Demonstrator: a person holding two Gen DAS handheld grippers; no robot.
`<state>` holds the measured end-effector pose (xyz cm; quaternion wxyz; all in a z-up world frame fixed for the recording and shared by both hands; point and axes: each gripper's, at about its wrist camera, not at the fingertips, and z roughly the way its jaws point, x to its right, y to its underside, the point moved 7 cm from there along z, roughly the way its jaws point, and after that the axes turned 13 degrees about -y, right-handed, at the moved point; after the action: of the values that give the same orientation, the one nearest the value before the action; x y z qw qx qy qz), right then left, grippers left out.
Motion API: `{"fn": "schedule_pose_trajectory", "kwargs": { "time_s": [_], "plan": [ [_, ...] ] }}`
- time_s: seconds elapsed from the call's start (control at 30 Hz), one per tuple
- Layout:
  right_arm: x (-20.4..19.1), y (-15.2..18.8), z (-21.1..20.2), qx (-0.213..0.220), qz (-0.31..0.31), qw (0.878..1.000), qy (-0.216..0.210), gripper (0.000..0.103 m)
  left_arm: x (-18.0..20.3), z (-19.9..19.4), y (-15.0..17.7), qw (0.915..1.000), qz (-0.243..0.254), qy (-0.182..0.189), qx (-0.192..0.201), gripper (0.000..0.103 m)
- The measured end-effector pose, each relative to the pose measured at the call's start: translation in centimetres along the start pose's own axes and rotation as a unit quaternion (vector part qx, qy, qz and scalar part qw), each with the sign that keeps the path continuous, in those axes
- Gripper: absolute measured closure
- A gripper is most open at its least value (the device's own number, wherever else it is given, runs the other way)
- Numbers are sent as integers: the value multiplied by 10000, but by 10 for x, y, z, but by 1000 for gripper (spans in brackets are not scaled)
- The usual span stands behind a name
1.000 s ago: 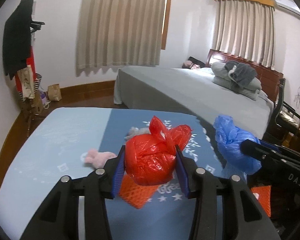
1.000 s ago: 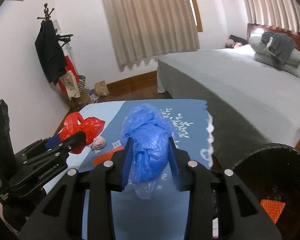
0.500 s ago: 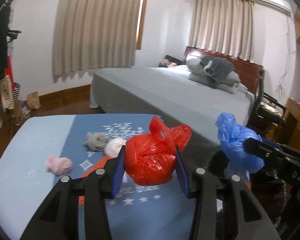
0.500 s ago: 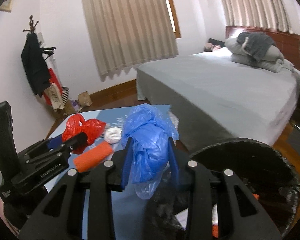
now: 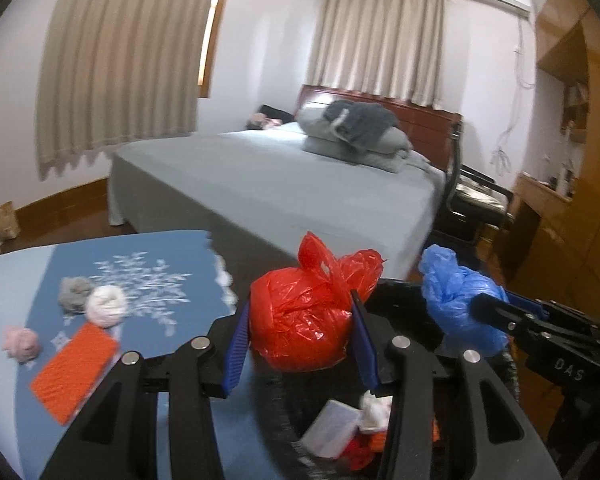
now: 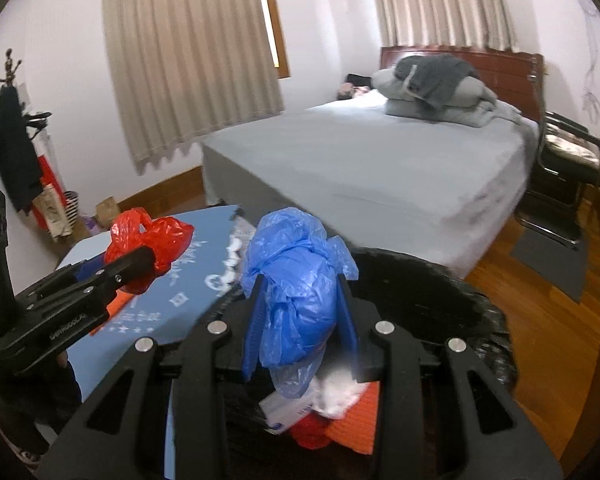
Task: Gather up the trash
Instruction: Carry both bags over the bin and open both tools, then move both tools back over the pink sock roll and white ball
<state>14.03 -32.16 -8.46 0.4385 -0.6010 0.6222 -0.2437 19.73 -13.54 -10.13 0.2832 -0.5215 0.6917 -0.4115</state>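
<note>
While a knotted red plastic bag (image 5: 300, 316) is clamped between the pads of the left gripper (image 5: 300, 344), a crumpled blue plastic bag (image 6: 296, 304) is pinched in the right gripper (image 6: 300, 320). Both bags are held above the black trash bin (image 6: 440, 280), in which scraps are seen. Beside the bin, yarn balls (image 5: 106, 306) and an orange pad (image 5: 74, 372) are left on the blue-clothed table (image 5: 148, 248).

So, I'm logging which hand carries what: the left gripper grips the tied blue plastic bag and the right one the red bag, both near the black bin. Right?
Swapped. The left gripper grips the tied red plastic bag in the left wrist view; the right gripper holds the blue plastic bag, near the black bin.
</note>
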Motion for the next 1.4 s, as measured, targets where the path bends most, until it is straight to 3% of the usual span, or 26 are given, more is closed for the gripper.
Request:
{"fn": "schedule_pose_trajectory", "kwargs": {
  "time_s": [0.17,0.43,0.57,0.67,0.8,1.07,1.4],
  "plan": [
    [26,8,-14,50,111,9997,224,71,35,6,5,9993,205,293,-48,57],
    [50,16,-23,49,229,9988,435,70,57,14,15,9975,354,581,-212,56],
    [57,18,-23,22,303,9979,565,61,63,16,20,9961,459,685,-311,40],
    [59,18,-26,85,322,9971,683,41,59,13,20,9965,489,615,-271,35],
    [59,16,-29,204,326,9959,824,10,40,10,17,9981,438,386,-210,26],
    [47,13,-20,151,282,9961,822,6,-26,-1,13,9991,192,-351,-106,13],
    [-13,0,28,-3,4,9998,213,6,-121,-18,16,9909,-235,-1324,-32,10]
  ]
}}
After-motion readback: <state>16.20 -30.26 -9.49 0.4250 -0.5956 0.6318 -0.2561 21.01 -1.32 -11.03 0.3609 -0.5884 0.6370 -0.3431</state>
